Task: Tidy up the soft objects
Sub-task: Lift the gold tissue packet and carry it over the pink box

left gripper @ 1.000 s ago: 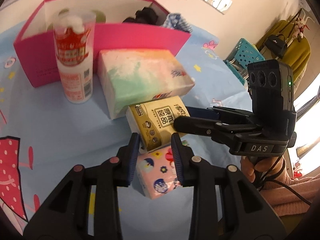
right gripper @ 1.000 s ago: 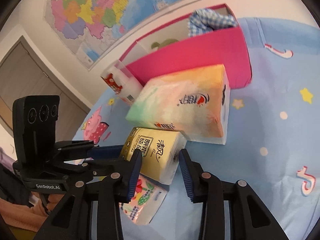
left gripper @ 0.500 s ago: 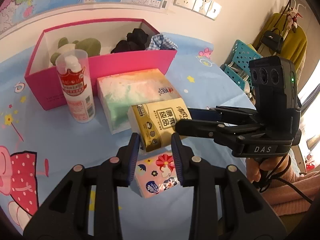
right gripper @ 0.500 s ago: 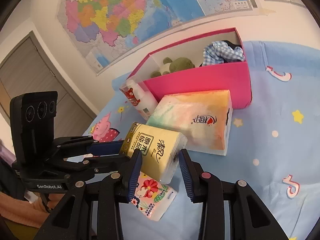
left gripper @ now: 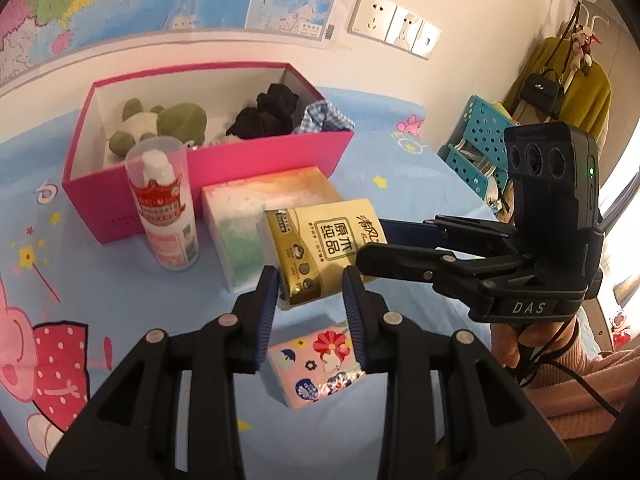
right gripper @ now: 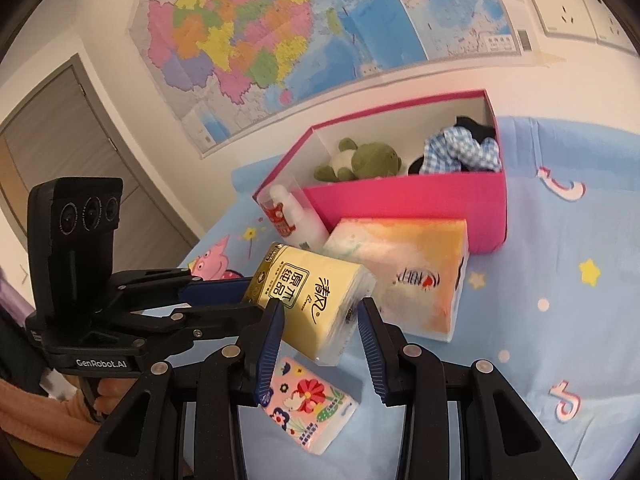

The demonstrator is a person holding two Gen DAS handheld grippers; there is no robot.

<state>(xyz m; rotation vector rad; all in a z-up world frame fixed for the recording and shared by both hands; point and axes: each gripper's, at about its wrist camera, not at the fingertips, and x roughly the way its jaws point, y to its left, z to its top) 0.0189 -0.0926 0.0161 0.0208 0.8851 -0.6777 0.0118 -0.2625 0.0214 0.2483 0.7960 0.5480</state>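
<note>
- Yellow tissue pack (left gripper: 326,246): we find it lifted clear of the bedsheet (left gripper: 100,280).
- Left claw (left gripper: 310,300) and right claw (right gripper: 320,330) each clamp one end.

the yellow tissue pack (left gripper: 324,252) covers part of the pastel tissue box (left gripper: 256,216) behind it, and its far end is hidden behind the right gripper (left gripper: 370,240). the pink floral pack (right gripper: 308,404) lies partly under the right gripper's fingers (right gripper: 268,344) (lower centre). small print on the spray bottle (left gripper: 164,208) is unreadable. the map (right gripper: 280,28) is cut off at the top edge.
</note>
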